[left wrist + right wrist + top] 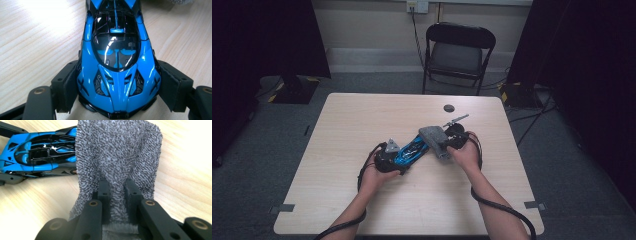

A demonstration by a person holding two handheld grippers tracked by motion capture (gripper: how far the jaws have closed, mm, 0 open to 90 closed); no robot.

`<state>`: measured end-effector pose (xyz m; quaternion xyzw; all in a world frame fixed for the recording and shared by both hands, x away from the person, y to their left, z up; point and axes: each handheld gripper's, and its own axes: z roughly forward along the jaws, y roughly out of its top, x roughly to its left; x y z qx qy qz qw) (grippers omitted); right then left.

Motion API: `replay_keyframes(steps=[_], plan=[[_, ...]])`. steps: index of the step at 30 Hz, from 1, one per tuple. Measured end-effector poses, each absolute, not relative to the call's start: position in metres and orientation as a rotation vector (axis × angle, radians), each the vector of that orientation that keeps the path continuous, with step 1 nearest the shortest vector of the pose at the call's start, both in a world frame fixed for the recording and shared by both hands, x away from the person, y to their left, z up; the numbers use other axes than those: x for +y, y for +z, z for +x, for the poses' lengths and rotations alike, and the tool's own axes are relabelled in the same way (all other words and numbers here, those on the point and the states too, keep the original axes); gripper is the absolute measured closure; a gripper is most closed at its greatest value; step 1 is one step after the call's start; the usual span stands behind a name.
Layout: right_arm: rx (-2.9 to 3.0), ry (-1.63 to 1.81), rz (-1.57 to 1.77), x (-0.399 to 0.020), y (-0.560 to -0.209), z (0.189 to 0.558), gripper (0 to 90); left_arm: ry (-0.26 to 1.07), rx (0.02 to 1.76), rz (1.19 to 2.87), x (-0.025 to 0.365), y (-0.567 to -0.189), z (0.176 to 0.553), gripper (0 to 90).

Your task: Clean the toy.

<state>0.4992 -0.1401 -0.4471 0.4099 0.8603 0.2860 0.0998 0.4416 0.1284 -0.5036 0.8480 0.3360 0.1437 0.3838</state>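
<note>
With the left gripper [115,100] clamping the blue toy car [116,62] on the tabletop [362,125] and the right gripper's [117,195] fingers pinched on the grey cloth [117,152] draped at its rear, wiping seems barely begun.

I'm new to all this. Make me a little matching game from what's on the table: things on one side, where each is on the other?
Things:
1. blue toy car
2. grey cloth
3. dark round disc

Places:
A. alone on the table, beyond the hands
B. between the left gripper jaws
C. pinched in the right gripper jaws

Pairs: 1-B, 2-C, 3-A
</note>
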Motion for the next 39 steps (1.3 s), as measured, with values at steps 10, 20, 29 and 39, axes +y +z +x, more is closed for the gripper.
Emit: replay_keyframes(steps=[10,20,29,39], plan=[[2.513,0.845,1.239,-0.152,-0.449,0.499,78.4,0.367,0.857,2.161,0.128,-0.504,0.442,25.6],[2.492,0.876,1.205,-0.162,-0.442,0.491,78.3,0.367,0.856,2.162,0.128,-0.504,0.442,25.6],[2.523,0.956,1.079,-0.156,-0.429,0.472,78.2,0.367,0.857,2.162,0.128,-0.504,0.442,25.6],[2.602,1.009,0.933,-0.127,-0.427,0.451,78.0,0.365,0.857,2.162,0.128,-0.504,0.442,25.6]])
